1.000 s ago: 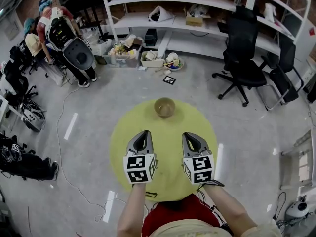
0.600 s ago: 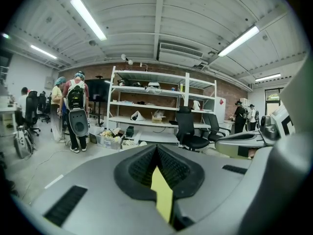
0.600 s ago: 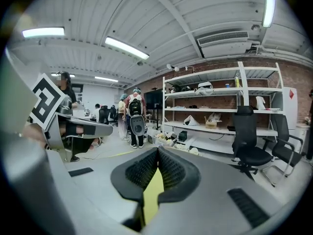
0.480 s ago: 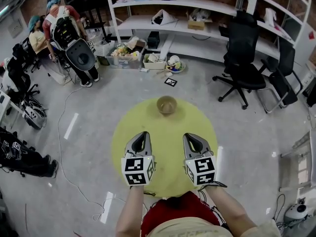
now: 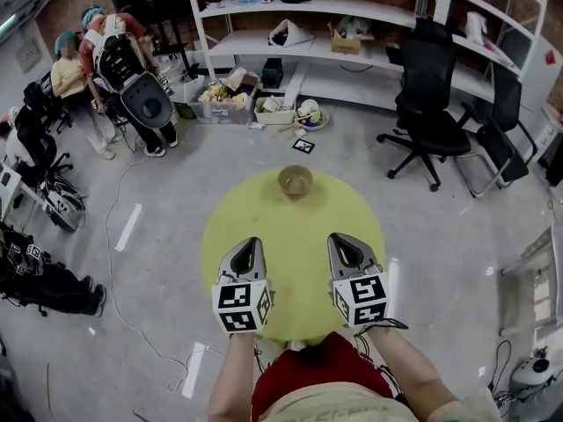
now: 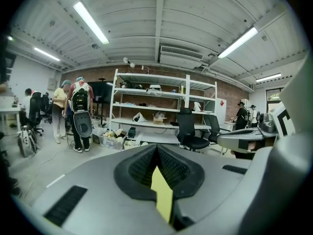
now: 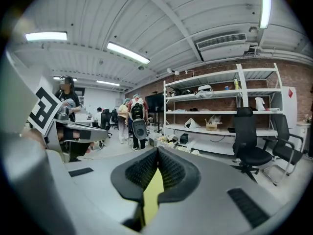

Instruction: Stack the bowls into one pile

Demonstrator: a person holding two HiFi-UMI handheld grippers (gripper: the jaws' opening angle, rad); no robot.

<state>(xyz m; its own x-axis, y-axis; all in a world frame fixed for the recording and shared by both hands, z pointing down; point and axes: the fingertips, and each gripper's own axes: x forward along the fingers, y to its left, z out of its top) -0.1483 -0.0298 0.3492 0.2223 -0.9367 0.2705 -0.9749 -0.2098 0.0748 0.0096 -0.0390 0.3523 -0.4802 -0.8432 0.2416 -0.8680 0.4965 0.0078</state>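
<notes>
A tan bowl point(image 5: 295, 181), possibly a pile of bowls, stands near the far edge of the round yellow table point(image 5: 290, 236); I cannot tell how many there are. My left gripper point(image 5: 249, 245) hovers over the table's near left part, shut with nothing in it. My right gripper point(image 5: 341, 241) is level with it on the near right, also shut and empty. Both point toward the bowl and stay well short of it. In the left gripper view the jaws point(image 6: 157, 148) meet, and a sliver of yellow table shows beneath. The right gripper view shows the same at its jaws point(image 7: 157, 152). Neither gripper view shows the bowl.
White shelving point(image 5: 352, 38) with boxes and clutter lines the far wall. Black office chairs point(image 5: 433, 104) stand at the right. People point(image 5: 97, 60) stand by equipment at the far left, with bags point(image 5: 44, 280) on the floor.
Both grippers have drawn back slightly toward me, away from the bowl. The head view has shifted a little. The bowl has stayed in place.
</notes>
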